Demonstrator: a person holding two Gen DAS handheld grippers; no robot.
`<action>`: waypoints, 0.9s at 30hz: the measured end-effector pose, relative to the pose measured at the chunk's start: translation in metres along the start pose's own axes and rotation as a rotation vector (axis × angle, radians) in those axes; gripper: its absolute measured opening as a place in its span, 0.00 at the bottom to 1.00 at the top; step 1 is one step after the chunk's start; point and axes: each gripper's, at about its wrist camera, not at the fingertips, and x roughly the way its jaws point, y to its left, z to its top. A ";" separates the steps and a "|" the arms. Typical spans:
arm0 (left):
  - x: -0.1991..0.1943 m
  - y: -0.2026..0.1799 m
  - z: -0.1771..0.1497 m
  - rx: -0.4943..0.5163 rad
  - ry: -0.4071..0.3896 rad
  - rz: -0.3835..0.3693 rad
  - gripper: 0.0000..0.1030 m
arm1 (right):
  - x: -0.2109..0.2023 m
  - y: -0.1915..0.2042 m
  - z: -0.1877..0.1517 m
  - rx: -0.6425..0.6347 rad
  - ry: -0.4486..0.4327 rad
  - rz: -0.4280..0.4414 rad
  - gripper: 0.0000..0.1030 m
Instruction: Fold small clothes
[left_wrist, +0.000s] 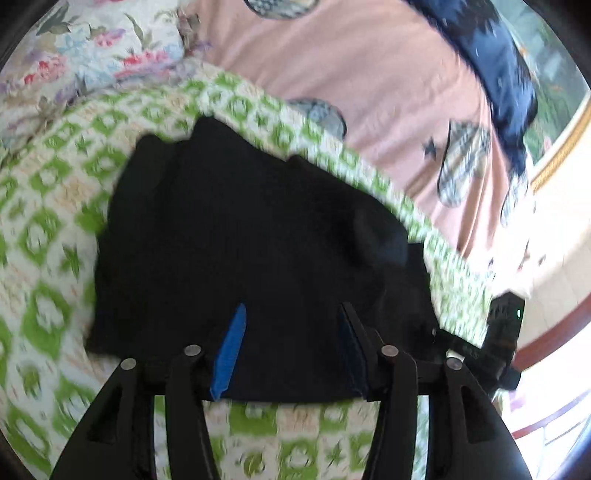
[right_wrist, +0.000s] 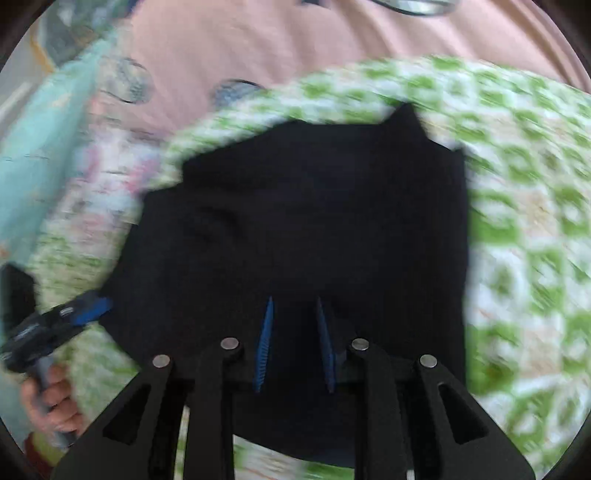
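Lying across the whole scene: a bed, dressed in a pink sheet (left_wrist: 388, 85) printed with grey ovals and small stars. Spreading over the near part of the bed: a green-and-white patterned blanket (left_wrist: 48, 236), its far edge curving against the bare pink sheet. Sitting at the far left of the bed in the left wrist view: a floral pillow or cover (left_wrist: 92, 48). Draping along the far right edge of the bed there: a dark blue cloth (left_wrist: 495, 62). Bordering the left side of the right wrist view: a pale turquoise fabric (right_wrist: 40, 147), too blurred to name further.

Resting on the blanket, near its far edge: the black garment (left_wrist: 240, 240), lying mostly flat with a few soft bumps, two small points sticking up along its far hem in the right wrist view.

Hovering over the garment's near edge: the left gripper (left_wrist: 291, 310), blue pads spread well apart, nothing pinched between them. Showing at the lower left of the right wrist view: a hand (right_wrist: 51, 406) gripping that tool's handle.

Reaching over the garment's near middle: the right gripper (right_wrist: 294, 301), pads drawn fairly close with a narrow gap; impossible to tell through the blur and the black cloth whether any fabric is being pinched.
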 end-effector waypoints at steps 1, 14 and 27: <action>0.003 0.002 -0.005 0.005 0.011 0.032 0.51 | -0.003 -0.009 -0.004 0.035 -0.011 -0.028 0.23; -0.017 0.041 -0.059 -0.272 -0.024 -0.022 0.73 | -0.068 -0.007 -0.056 0.140 -0.110 0.090 0.32; 0.010 0.063 -0.018 -0.399 -0.141 -0.056 0.78 | -0.064 0.009 -0.075 0.154 -0.077 0.162 0.34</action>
